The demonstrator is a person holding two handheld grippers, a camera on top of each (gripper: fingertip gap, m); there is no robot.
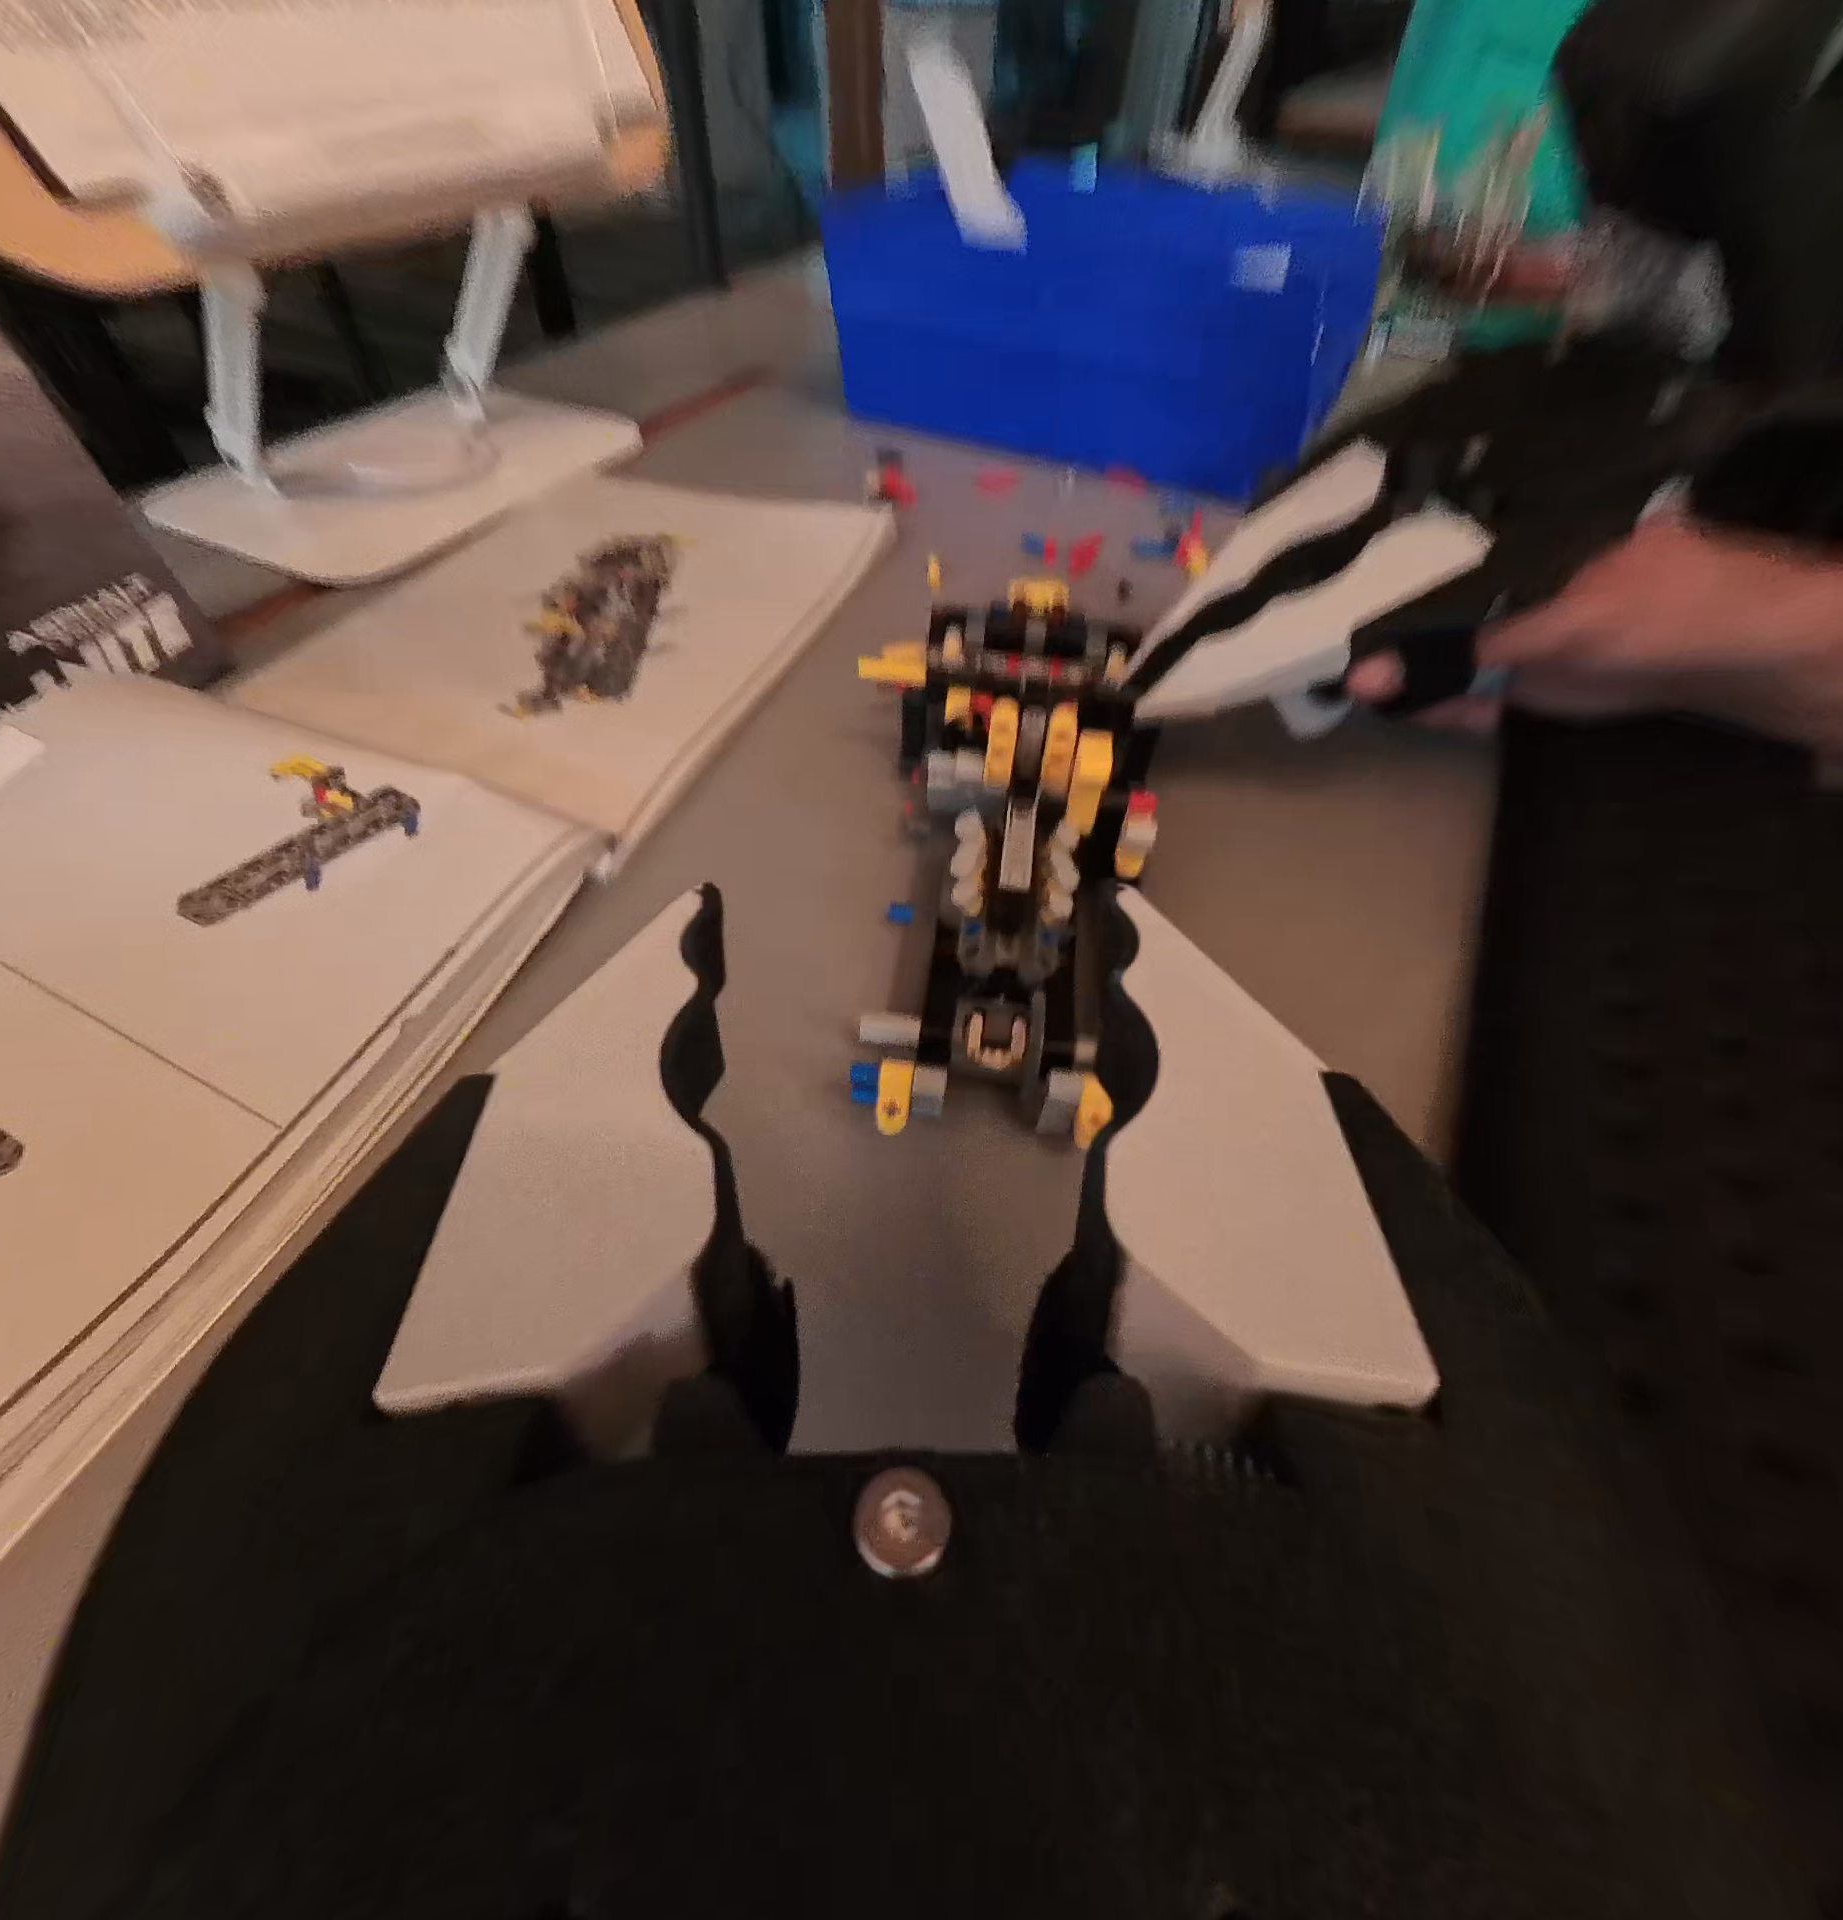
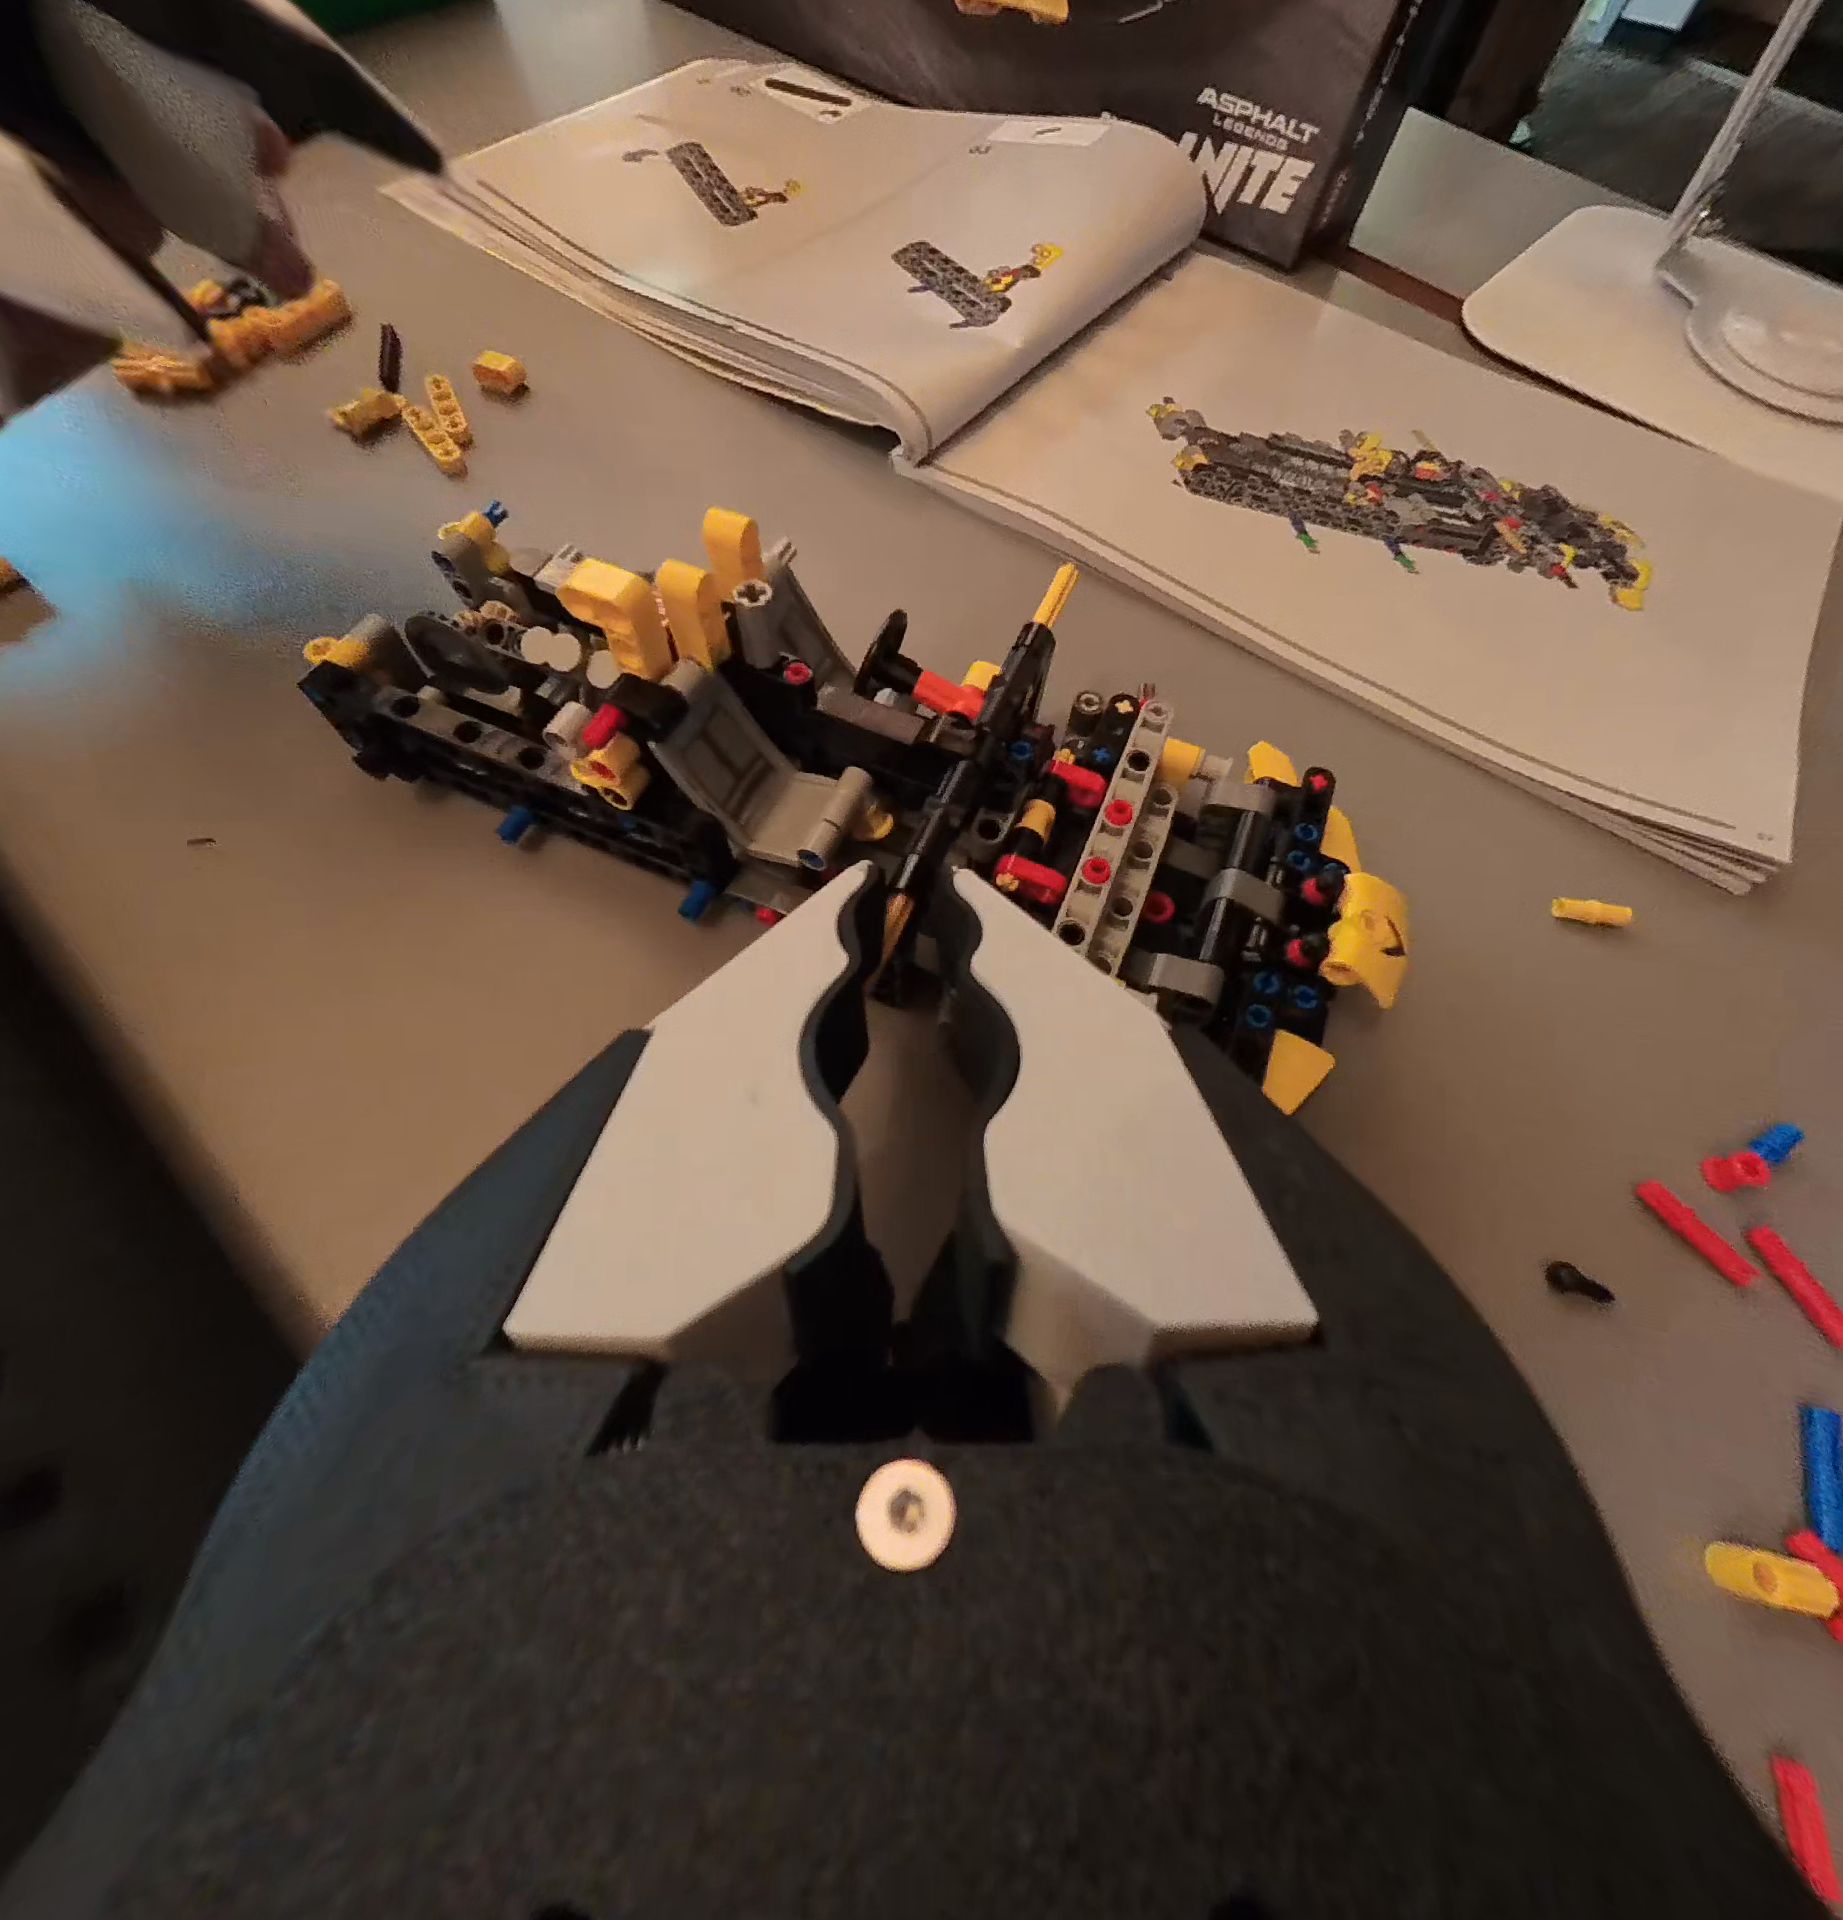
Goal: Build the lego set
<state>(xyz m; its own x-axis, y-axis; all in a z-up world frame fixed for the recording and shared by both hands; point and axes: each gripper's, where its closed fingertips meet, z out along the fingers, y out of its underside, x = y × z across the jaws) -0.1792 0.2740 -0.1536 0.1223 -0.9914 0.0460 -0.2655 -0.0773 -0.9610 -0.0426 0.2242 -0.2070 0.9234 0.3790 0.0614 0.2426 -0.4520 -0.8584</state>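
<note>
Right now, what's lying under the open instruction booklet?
The instruction booklet lies open on the grey table; its right page overlaps a second open booklet. Anything else beneath the pages is covered.

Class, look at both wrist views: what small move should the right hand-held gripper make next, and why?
Probably ease the black axle down into the car chassis: the right hand-held gripper pinches its lower end, tilted over the model, while the left hand-held gripper is open, holding nothing.

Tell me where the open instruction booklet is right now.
The instruction booklet lies open on the table beyond the half-built car in the right wrist view, with the dark box just behind it; in the left wrist view it is left of the car.
</note>
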